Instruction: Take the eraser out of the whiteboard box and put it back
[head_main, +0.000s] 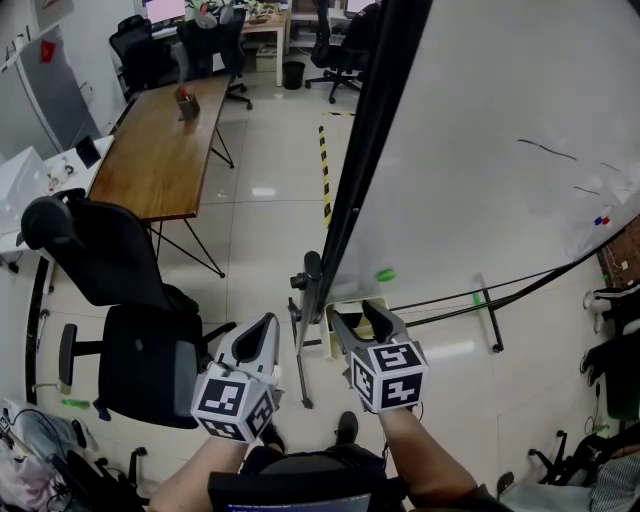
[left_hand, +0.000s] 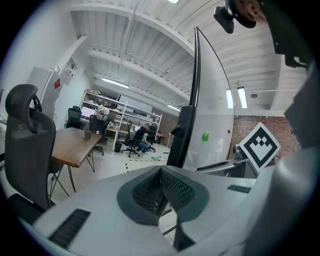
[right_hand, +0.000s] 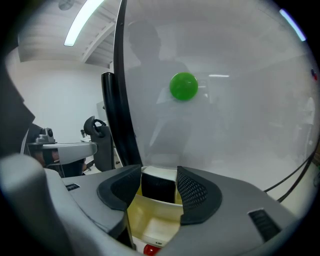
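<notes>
The eraser (right_hand: 159, 186), black with a white top, stands upright in the cream whiteboard box (right_hand: 155, 220) fixed at the foot of the whiteboard (head_main: 480, 150). My right gripper (right_hand: 159, 176) reaches into the box with the eraser between its jaws; the jaws stand apart and a thin gap shows at the right pad, so they are open. In the head view the right gripper (head_main: 358, 318) sits over the box (head_main: 345, 306). My left gripper (head_main: 265, 328) hovers to the left of the board's stand, shut and empty, its pads (left_hand: 161, 186) meeting.
A green round magnet (right_hand: 183, 86) sticks to the board above the box. Something red (right_hand: 150, 248) lies in the box's near end. The board's black stand post (head_main: 303, 300) is between the grippers. A black office chair (head_main: 130, 300) and a wooden table (head_main: 160, 140) stand at left.
</notes>
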